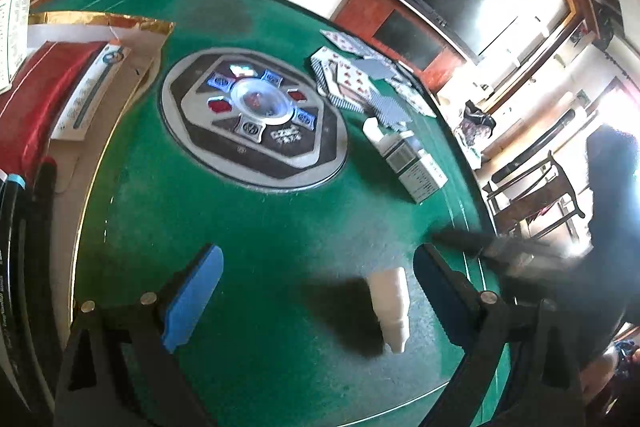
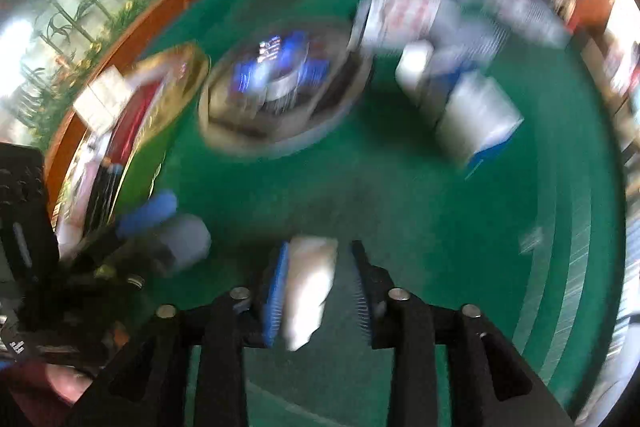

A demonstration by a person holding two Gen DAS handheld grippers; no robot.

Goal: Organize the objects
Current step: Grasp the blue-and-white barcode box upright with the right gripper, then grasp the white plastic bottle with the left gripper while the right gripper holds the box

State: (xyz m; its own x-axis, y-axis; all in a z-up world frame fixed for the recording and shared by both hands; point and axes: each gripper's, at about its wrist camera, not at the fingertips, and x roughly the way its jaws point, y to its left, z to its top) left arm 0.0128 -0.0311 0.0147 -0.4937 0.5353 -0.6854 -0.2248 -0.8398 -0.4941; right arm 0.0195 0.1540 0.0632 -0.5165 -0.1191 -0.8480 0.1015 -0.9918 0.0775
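Observation:
A small white ribbed bottle [image 1: 390, 307] lies on the green felt table [image 1: 260, 227], between the wide-apart blue pads of my left gripper [image 1: 318, 255], nearer the right finger and touching neither. The left gripper is open. My right gripper [image 1: 480, 247] is a dark blur at the table's right edge. The right wrist view is smeared by motion. There a white object [image 2: 308, 291] sits between the right gripper's [image 2: 320, 247] fingers, against the left pad, with green showing before the right pad. I cannot tell whether it rests on the felt. The left gripper's blue pad [image 2: 148, 215] shows at the left.
A round control panel [image 1: 252, 115] fills the table's middle. Beyond it lie scattered playing cards [image 1: 352, 75] and white medicine boxes [image 1: 416, 171]. A gold-edged, red-lined box [image 1: 40, 87] and dark pens [image 1: 12, 227] sit at the left. Chairs stand past the right edge.

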